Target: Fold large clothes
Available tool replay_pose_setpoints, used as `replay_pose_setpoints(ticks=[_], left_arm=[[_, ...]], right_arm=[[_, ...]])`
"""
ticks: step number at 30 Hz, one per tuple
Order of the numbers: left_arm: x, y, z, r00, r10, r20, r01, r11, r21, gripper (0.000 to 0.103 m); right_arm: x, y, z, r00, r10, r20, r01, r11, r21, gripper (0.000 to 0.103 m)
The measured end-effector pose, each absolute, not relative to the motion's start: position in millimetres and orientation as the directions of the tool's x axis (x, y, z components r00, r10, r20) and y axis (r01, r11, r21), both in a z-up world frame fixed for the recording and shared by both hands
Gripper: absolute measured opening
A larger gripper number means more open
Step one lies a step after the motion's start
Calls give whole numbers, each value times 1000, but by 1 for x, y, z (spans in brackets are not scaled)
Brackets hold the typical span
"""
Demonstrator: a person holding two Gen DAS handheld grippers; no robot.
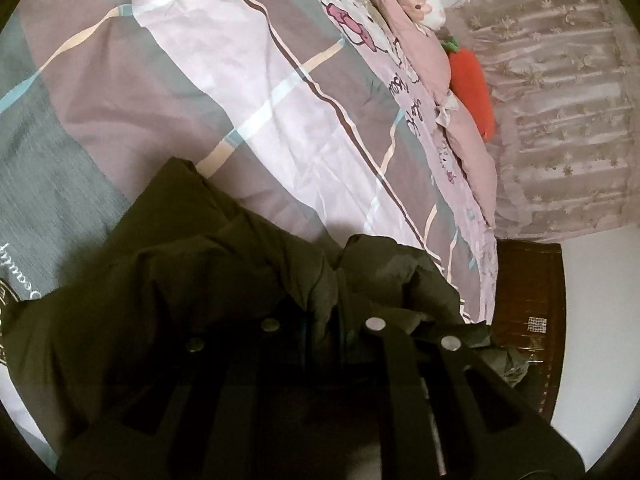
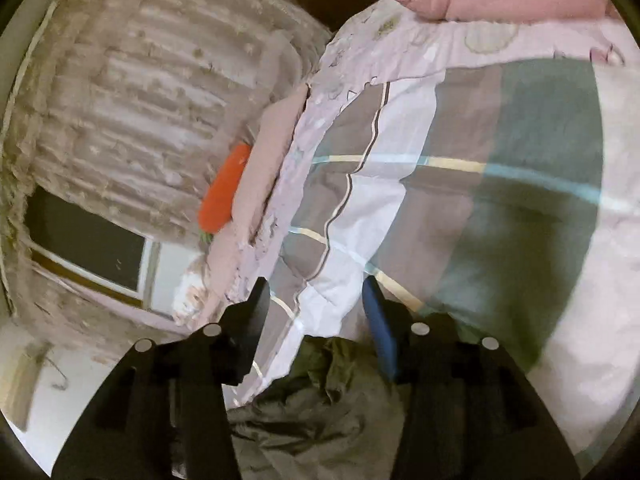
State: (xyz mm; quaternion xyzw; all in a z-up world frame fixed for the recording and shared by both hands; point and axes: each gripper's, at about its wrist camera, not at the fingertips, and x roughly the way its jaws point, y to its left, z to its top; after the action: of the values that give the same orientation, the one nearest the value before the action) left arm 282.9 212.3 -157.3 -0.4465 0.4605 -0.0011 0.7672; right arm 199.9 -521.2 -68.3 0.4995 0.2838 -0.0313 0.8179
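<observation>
A dark olive jacket [image 1: 192, 280] lies bunched on the bed, filling the lower half of the left wrist view and the bottom centre of the right wrist view [image 2: 312, 400]. In the left view its folds cover the fingertips of the left gripper [image 1: 320, 320] — cloth sits between the dark fingers, but whether the jaws pinch it I cannot tell. The right gripper [image 2: 316, 312] has its jaws spread wide, one black finger [image 2: 252, 320] left of centre and one blue-padded finger [image 2: 378, 328] to the right, with the crumpled jacket just below the gap.

Under the jacket spreads a plaid duvet [image 1: 248, 92] in pink, grey and teal. Along its right edge in the left view lies a pink pillow [image 1: 472, 140], with an orange carrot plush [image 1: 472, 80] beside it — and a lace curtain [image 1: 560, 100] behind, at the upper right.
</observation>
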Motion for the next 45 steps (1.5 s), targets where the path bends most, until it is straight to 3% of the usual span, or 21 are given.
replay_pose_setpoints(ticks=[5,8,10,13,15,17,19,22,23,25,27,29,31,35,37,38,39,40,43,44,45], left_arm=[[279,224,-139,589,-438,-679,-398,574,-716,15],[273,237,-120,632,-442,-636,-370,549,-749,23],[265,245,-98,667,-409,-622,-341,575,-744,32],[254,249,-69,716,-362,-597,-287,627,-724,43],[238,253,-39,794,-238,-559,-249,713,-656,67],[224,253,-15,833,-137,-535,-243,779,-578,79],[226,247,-5,806,-261,-532,-129,799,-588,79],[250,201,-25,550,-495,-672,53,824,-564,70],[253,186,-34,500,-486,-717,73,848,-525,61],[263,161,-62,426,-433,-795,66,891,-450,61],[279,155,-105,334,-469,-818,4,868,-496,59],[289,168,-126,391,-421,-818,-89,868,-489,57],[288,198,-135,573,-272,-773,-247,842,-479,36],[285,232,-140,647,-164,-745,-422,737,-529,39],[271,228,-117,676,52,-735,-505,759,-411,43],[259,226,-96,685,235,-690,-575,755,-315,66],[253,226,-87,691,290,-662,-597,746,-295,87],[249,226,-79,694,321,-645,-608,741,-286,89],[254,216,-59,728,168,-665,-489,807,-332,82],[259,204,-53,736,97,-670,-420,841,-340,70],[263,185,-47,737,16,-676,-330,881,-340,67]], right_arm=[[221,-386,-51,624,403,-669,85,817,571,50],[224,-307,-69,534,359,-766,-46,916,398,50],[228,-280,-84,524,282,-804,-55,953,298,51],[244,-279,-106,505,281,-816,3,945,327,52],[250,-291,-112,504,300,-810,46,927,372,52],[252,-300,-117,511,303,-805,77,916,394,52],[252,-304,-117,513,298,-805,86,915,394,52],[254,-301,-117,507,290,-811,80,922,380,53],[254,-300,-118,506,283,-814,75,926,369,54],[253,-296,-118,506,267,-820,70,935,348,54],[252,-291,-119,507,246,-826,68,944,323,54],[251,-287,-118,512,234,-826,57,951,304,55],[249,-282,-119,522,212,-826,41,961,272,55],[249,-276,-119,535,193,-822,5,973,231,57],[251,-277,-120,535,171,-828,12,978,210,60],[252,-278,-121,534,174,-827,16,976,216,60],[253,-280,-122,533,181,-827,21,974,227,60],[253,-281,-121,530,183,-828,23,973,230,60],[250,-294,-98,590,117,-799,65,979,192,60],[248,-301,-89,627,100,-772,81,978,193,60],[248,-308,-84,644,89,-760,96,976,195,60]])
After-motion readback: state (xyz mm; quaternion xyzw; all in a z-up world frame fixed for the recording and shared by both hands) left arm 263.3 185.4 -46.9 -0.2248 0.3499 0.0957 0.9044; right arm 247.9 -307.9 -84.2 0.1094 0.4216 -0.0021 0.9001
